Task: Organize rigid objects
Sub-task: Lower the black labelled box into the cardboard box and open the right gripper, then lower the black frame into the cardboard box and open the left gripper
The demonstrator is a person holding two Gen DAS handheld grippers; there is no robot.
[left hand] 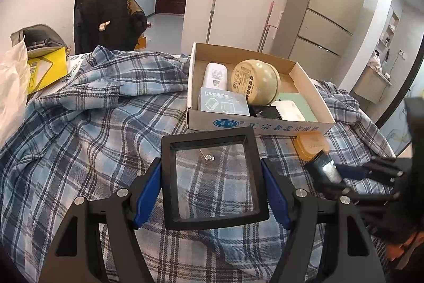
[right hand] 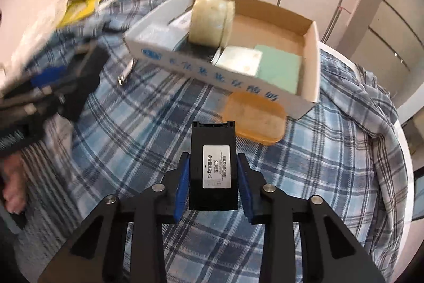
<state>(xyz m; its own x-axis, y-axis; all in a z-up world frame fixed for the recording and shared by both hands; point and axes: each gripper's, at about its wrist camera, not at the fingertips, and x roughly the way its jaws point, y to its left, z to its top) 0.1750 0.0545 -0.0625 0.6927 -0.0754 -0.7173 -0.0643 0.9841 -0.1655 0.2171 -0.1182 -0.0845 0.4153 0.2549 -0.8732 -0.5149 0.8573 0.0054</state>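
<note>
The left gripper is clamped on a flat black frame with a clear window in the middle. Its blue fingers press on both sides of the frame. You can see the checked blue cloth through the window. The frame is held just in front of the cardboard box.

The right gripper is clamped on a small black case with a white label on top. The case points toward the box. An orange soap dish lies on the cloth just beside the front wall of the box, between the case and the box.

Inside the box sits a round cream jar, lying on its side. Next to it are a white bottle, a gray packet, a white block and a green card. There is also something small and black in the box, but I cannot tell what it is.

Everything rests on the cloth. A yellow box sits at the far left, and a dark coat hangs over a chair behind the table.
</note>
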